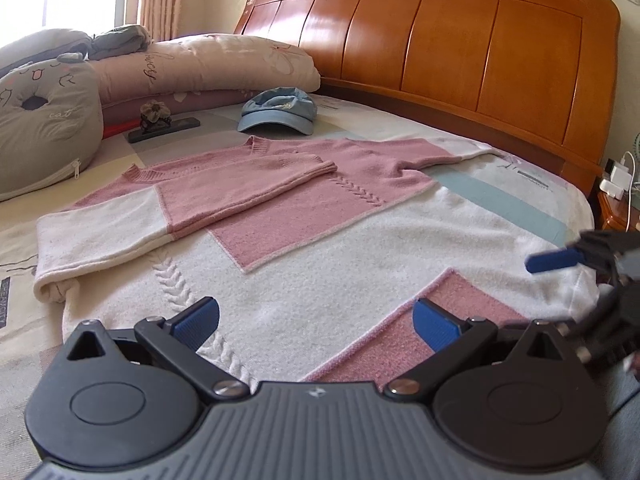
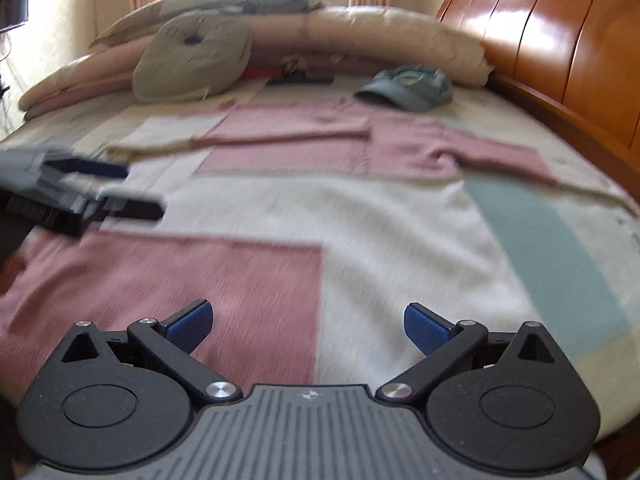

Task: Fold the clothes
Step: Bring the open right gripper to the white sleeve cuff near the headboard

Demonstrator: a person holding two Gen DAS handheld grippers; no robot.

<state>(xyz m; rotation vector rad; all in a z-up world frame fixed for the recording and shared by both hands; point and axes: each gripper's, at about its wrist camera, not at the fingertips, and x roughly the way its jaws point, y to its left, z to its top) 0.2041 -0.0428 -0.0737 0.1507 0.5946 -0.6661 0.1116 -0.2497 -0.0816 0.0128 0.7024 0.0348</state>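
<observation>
Far side of the bed: carved orange-brown wooden headboard [image 1: 460, 52], a blue denim peaked cap [image 1: 278, 110] lying just beyond the sweater's neckline, a grey cat-face cushion w/ a zip [image 1: 44, 120] at far left, a rolled pink quilt [image 1: 208, 66] behind it, and a small dark flat item w/ a fabric flower [image 1: 162, 122] between cushion and cap. White sockets on the wall top right, chargers w/ white cables on the bedside stand at right. The pink-and-white knitted sweater w/ cable pattern [image 1: 304, 248] lies spread flat on the patchwork bedsheet [image 1: 532, 204], one sleeve folded across the chest, the other stretched right toward the headboard; nothing sits on it. Left gripper [image 1: 316, 322] hovers low over the near hem, blue pads spread wide, nothing between them. Right gripper [image 2: 308, 322] also low over the near hem, pads wide apart, empty; right-wrist view is motion-blurred. Each gripper shows at the other's frame edge. Writing: "cat" on the cushion, script on the quilt too curved to read, "BEAUTY" on the sheet at left edge.
</observation>
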